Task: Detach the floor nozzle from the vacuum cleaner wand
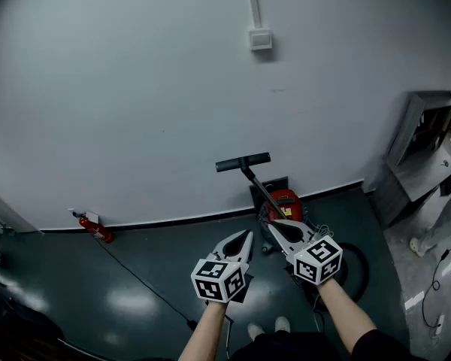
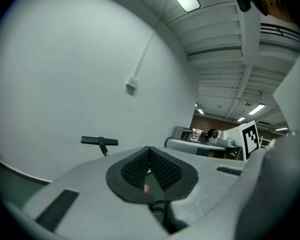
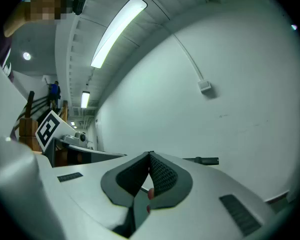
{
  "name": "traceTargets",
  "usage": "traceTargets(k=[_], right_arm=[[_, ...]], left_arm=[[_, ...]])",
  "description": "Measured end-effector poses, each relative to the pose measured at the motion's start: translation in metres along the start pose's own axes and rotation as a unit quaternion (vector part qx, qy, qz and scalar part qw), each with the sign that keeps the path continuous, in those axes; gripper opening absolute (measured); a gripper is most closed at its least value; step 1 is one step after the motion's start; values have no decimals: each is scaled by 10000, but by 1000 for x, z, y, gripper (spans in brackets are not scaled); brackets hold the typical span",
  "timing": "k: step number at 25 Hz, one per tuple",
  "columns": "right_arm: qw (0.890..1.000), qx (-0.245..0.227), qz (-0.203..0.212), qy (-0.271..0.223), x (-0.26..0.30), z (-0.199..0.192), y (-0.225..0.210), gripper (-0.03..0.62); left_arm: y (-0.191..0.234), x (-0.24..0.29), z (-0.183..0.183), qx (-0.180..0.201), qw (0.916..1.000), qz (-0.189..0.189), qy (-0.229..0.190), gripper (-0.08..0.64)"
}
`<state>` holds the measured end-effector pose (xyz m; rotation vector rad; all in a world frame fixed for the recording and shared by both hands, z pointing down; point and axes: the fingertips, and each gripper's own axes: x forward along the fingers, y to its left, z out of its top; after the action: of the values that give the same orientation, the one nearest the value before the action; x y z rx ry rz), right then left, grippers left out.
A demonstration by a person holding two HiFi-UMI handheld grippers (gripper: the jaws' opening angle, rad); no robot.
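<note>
Head view suggests the approach step: left claw (image 1: 246,235) and right claw (image 1: 272,225), clenched empty near the red canister vacuum (image 1: 286,201), must next open for its black bar-shaped floor nozzle (image 1: 243,162).

— How is the light?
— From the head view it is dim and bluish. The floor (image 1: 60,277) is dark, with pale glare patches.
— And the gripper views?
— They are brighter. A strip light (image 3: 117,31) glares overhead and washes the wall (image 2: 55,84) evenly. There is heavy fisheye bending, the corners are black and the near edges are soft.
</note>
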<state>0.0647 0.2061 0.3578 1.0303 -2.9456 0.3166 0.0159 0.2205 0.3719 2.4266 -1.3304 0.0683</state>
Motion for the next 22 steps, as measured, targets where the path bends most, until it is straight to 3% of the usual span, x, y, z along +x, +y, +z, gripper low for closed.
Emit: traceTargets(k=[14,22], right_arm=[[9998,38,-203,49,0,-11,15,18],[9994,157,-299,51,6,-16,1,18]], left_arm=[[9,-13,-10,-68,9999,-142,69,5],[21,-1,-16,-153,9996,-188,136,5]])
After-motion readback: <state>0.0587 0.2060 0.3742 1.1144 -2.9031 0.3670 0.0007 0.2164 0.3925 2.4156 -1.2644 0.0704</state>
